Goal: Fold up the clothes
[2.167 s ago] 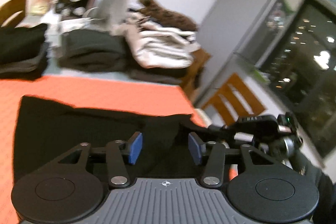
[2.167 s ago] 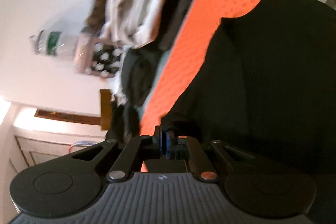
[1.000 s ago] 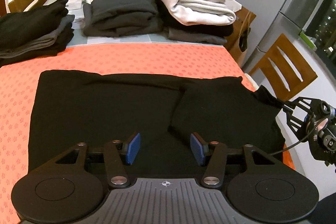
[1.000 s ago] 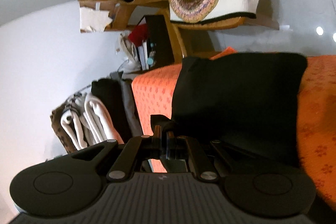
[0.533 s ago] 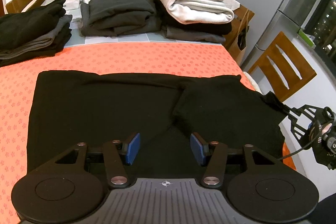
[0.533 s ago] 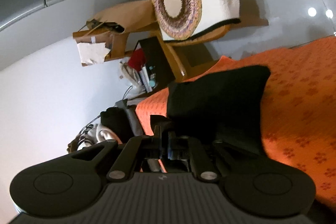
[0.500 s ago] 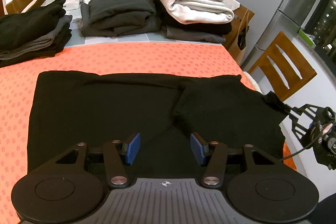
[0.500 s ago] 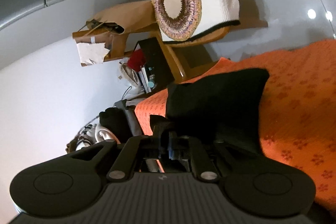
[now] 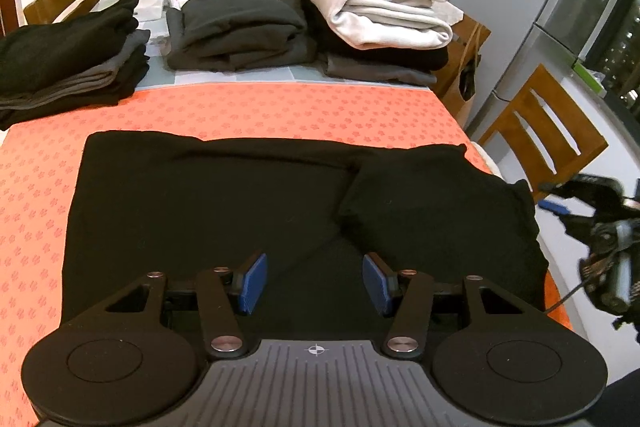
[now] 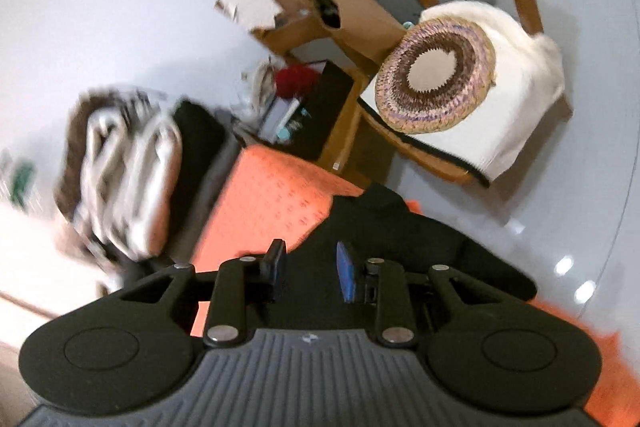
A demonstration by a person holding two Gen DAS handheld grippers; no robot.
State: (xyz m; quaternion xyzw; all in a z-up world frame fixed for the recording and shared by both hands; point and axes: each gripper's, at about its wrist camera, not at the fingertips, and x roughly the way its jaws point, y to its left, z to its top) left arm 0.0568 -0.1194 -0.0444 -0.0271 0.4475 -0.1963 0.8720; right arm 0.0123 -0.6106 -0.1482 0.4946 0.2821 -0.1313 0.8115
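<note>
Left wrist view, black knit garment (image 9: 224, 195) flat, patterned orange cloth (image 9: 280, 111)

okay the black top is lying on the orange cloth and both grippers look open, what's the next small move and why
Probably bring the left gripper down onto the near hem of the black garment and close on it. Its jaws stand open above that edge, the right gripper is open too and grips nothing, and one flap already lies folded over, so another fold seems due.

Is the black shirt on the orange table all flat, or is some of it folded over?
Partly folded. The black shirt lies flat on the orange cloth, but its right part is doubled over on top.
</note>
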